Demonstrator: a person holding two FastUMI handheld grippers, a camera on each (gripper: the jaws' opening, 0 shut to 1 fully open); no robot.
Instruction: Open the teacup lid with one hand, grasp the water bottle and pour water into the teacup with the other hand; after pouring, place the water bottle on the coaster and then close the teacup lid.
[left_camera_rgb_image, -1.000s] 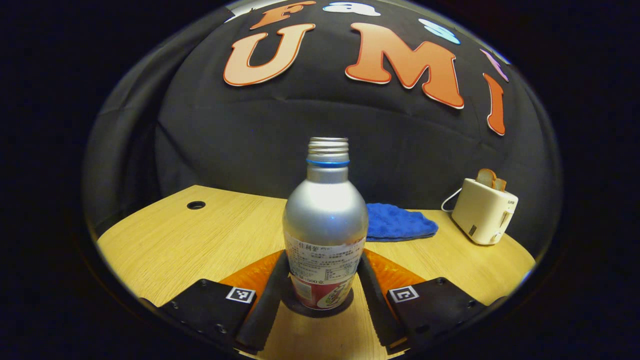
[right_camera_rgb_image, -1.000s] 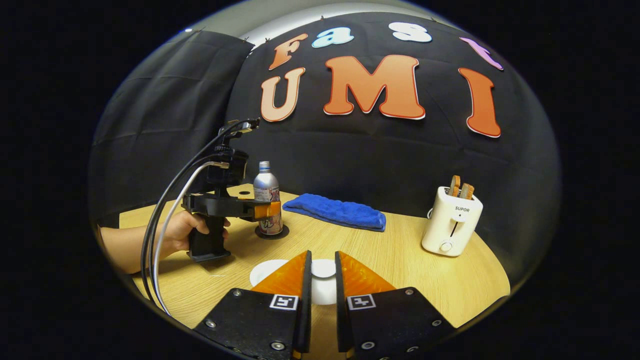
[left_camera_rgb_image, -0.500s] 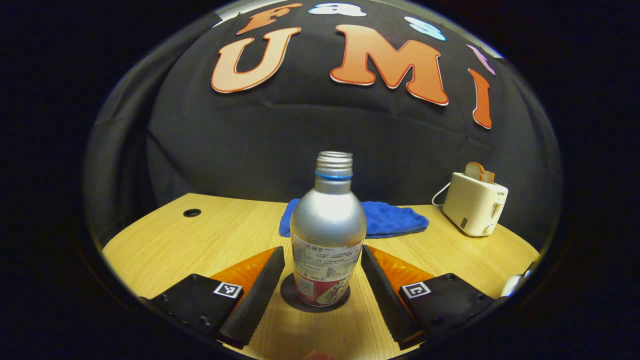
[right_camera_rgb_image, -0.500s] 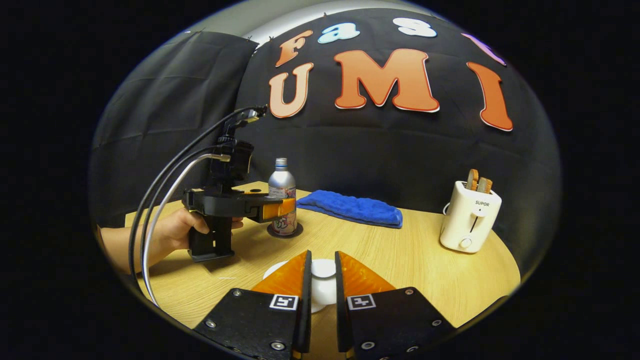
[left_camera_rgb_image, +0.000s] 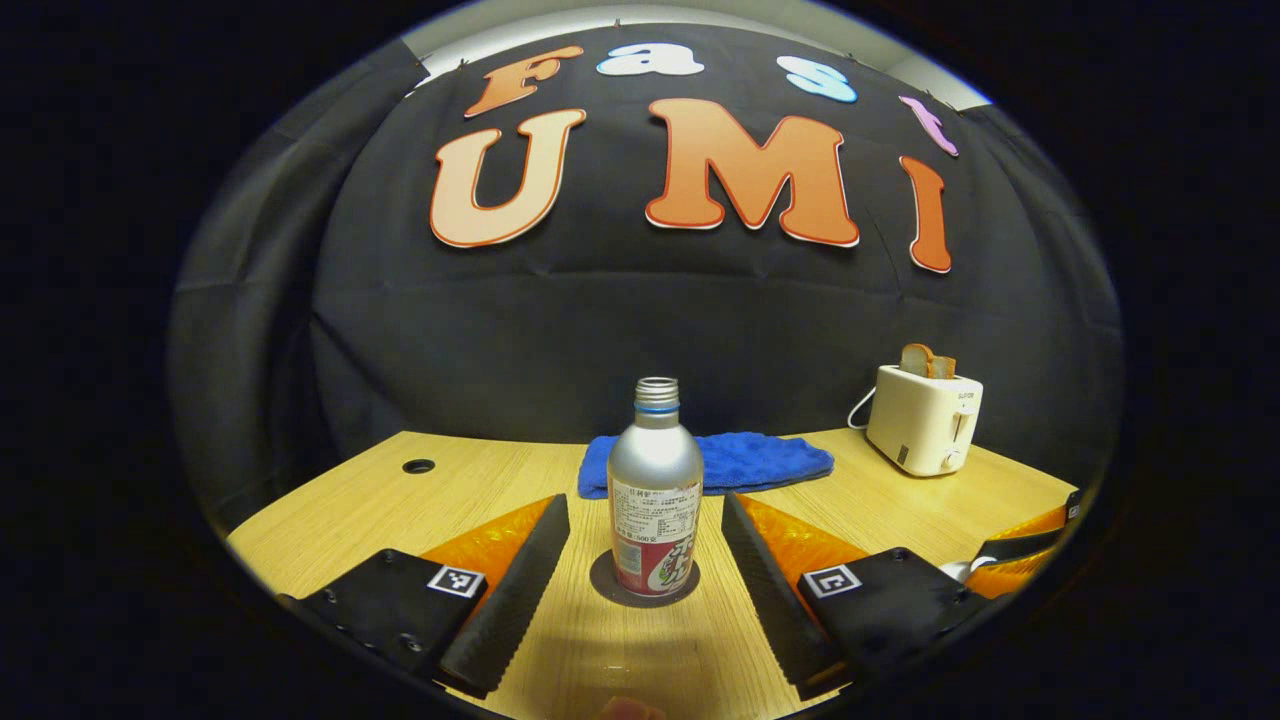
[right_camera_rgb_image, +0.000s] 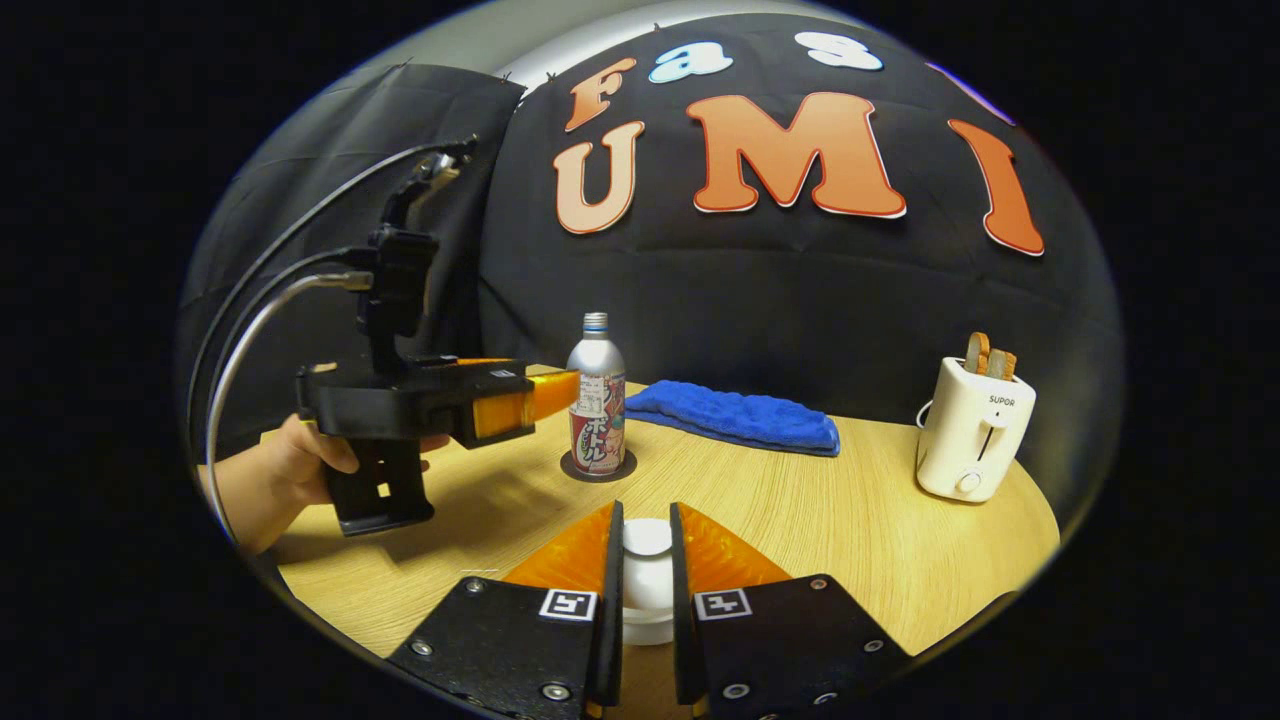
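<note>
Silver metal water bottle (left_camera_rgb_image: 655, 490) with a printed label stands upright and uncapped on a dark round coaster (left_camera_rgb_image: 642, 585) on the light wooden table (left_camera_rgb_image: 330, 505). In the left gripper view, the left gripper (left_camera_rgb_image: 645, 580) is level with the table, its orange-backed black fingers (left_camera_rgb_image: 510, 590) spread wide either side of the bottle and clear of it, holding nothing. The right gripper view shows that same gripper at the left of the table, held horizontally by a hand (right_camera_rgb_image: 300, 455) wrapped round its black pistol handle, forearm low over the table edge and cables arching above; its tips point at the bottle.

In the right gripper view, the right gripper (right_camera_rgb_image: 640, 575) is near, its fingers drawn close on the white knob of the white teacup lid (right_camera_rgb_image: 647, 575); contact on both sides looks likely, though the cup beneath is hidden.

A folded blue cloth (right_camera_rgb_image: 735, 415) lies at the far side. A cream toaster (right_camera_rgb_image: 975, 430) holding bread slices stands far right.
</note>
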